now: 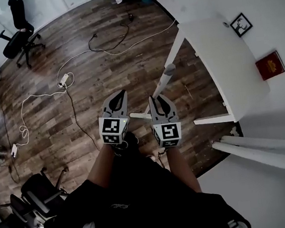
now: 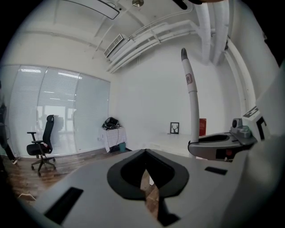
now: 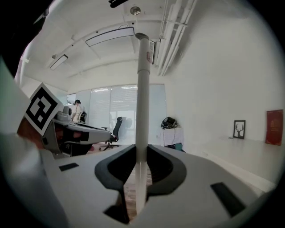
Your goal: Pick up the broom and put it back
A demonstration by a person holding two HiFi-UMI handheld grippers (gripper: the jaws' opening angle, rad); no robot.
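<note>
**Now: broom handle clamped upright in right gripper, left gripper closed and empty**

Right gripper (image 3: 141, 151) is clenched on the white broom handle (image 3: 142, 89). The pole sits squarely between both pads and runs straight up past the jaws, with its capped top high above them. In the head view the right gripper (image 1: 159, 98) has the broom handle (image 1: 165, 78) rising from its tips toward the camera, near the corner of the white table (image 1: 217, 52). The pole's lower end is hidden. Left gripper (image 1: 118, 96) is level with the right one and just beside it, with its jaws together on nothing (image 2: 144, 153). From there the broom handle (image 2: 191, 102) stands off to the right, clear of its jaws. Wood floor (image 1: 80, 102) lies below.
</note>
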